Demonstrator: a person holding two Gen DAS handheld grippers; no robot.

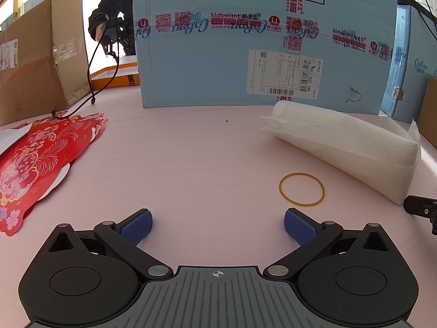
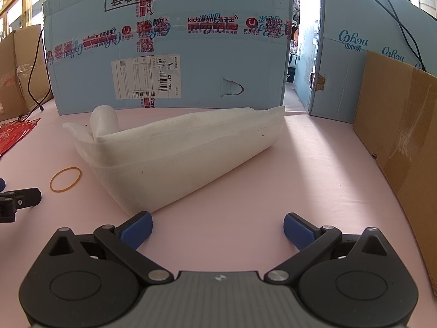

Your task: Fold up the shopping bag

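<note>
A white fabric shopping bag (image 2: 174, 153) lies loosely rolled on the pink table, seen at the right in the left wrist view as the same bag (image 1: 347, 147). A yellow rubber band (image 1: 301, 189) lies flat just left of it, also visible as the band (image 2: 65, 179) in the right wrist view. My left gripper (image 1: 218, 225) is open over bare table, short of the band. My right gripper (image 2: 218, 228) is open too, its left blue pad close to the bag's near corner, with nothing between the fingers.
A large light-blue carton (image 1: 259, 41) stands behind the bag. Brown boxes flank the table: one at the left (image 1: 35, 54), one at the right (image 2: 401, 142). Red paper cut-outs (image 1: 32, 164) lie at the left, with a black cable (image 1: 92, 76). A person in dark clothes (image 1: 114, 16) stands behind.
</note>
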